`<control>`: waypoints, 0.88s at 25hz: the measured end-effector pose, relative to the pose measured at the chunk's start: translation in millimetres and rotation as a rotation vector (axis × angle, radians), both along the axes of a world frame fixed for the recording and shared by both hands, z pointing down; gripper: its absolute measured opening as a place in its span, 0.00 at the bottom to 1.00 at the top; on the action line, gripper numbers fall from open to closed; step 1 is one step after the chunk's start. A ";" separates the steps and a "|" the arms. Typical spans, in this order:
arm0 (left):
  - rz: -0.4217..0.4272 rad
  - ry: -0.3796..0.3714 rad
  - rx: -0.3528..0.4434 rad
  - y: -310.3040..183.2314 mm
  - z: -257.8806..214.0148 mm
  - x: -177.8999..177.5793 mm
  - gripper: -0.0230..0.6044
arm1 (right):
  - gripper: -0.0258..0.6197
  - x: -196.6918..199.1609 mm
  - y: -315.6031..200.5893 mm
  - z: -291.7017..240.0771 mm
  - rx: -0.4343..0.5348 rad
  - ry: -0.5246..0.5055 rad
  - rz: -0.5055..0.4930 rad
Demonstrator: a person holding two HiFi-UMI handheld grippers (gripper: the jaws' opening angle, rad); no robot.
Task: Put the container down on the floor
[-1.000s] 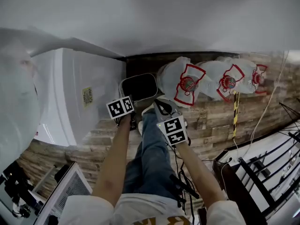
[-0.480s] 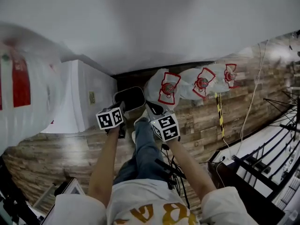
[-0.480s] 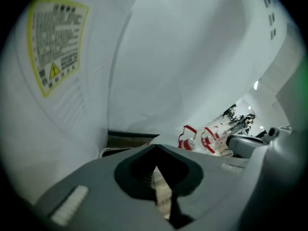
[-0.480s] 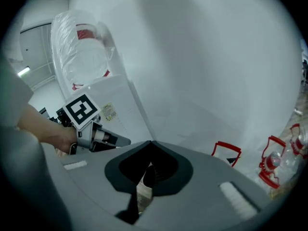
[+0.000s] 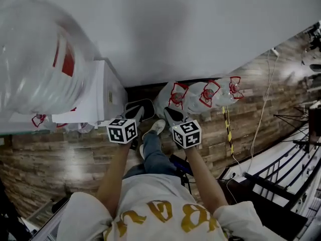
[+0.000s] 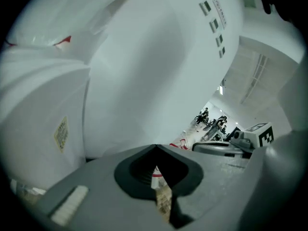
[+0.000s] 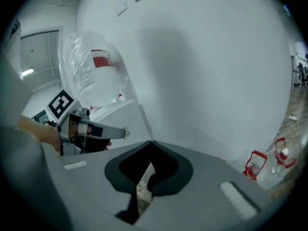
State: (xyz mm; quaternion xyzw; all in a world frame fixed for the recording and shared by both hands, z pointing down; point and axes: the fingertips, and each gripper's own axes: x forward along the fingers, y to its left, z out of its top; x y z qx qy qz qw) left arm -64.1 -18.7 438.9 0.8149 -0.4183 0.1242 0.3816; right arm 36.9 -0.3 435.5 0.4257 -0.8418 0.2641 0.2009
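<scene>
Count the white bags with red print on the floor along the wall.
3 bags in a row against the wall: left bag beside the dark container, middle bag, right bag. Others may be hidden.

Boxed in on three sides: white cabinet (image 5: 95,102) just left of the container (image 5: 144,107), plastic bags (image 5: 173,98) just right of it, wall (image 5: 200,39) close behind. Shoe (image 5: 157,127) near its front. Open floor (image 5: 60,154) front-left of the container.
</scene>
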 end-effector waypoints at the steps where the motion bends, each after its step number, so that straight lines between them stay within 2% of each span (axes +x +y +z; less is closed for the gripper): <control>1: 0.004 -0.002 0.014 3.9 -10.8 -2.0 0.04 | 0.08 -2.7 4.2 -6.1 0.014 0.028 -0.015; 5: 0.022 -0.011 0.065 23.0 -52.9 -10.2 0.04 | 0.08 -25.6 24.6 -23.3 0.055 0.121 -0.103; 9: 0.011 0.002 0.152 29.1 -87.6 -20.8 0.04 | 0.08 -42.5 30.7 -43.0 0.094 0.118 -0.100; 13: -0.026 0.048 0.178 33.3 -108.7 -34.5 0.04 | 0.08 -60.4 45.5 -53.0 0.109 0.135 -0.125; 15: -0.029 0.069 0.185 37.1 -113.1 -37.6 0.04 | 0.08 -65.4 50.8 -63.4 0.126 0.083 -0.109; 18: -0.020 0.039 0.204 43.0 -112.2 -41.4 0.04 | 0.08 -69.2 51.8 -77.3 0.134 -0.055 -0.058; 22: 0.000 -0.032 0.215 44.8 -111.1 -46.0 0.04 | 0.08 -63.3 48.5 -80.6 0.142 -0.039 -0.010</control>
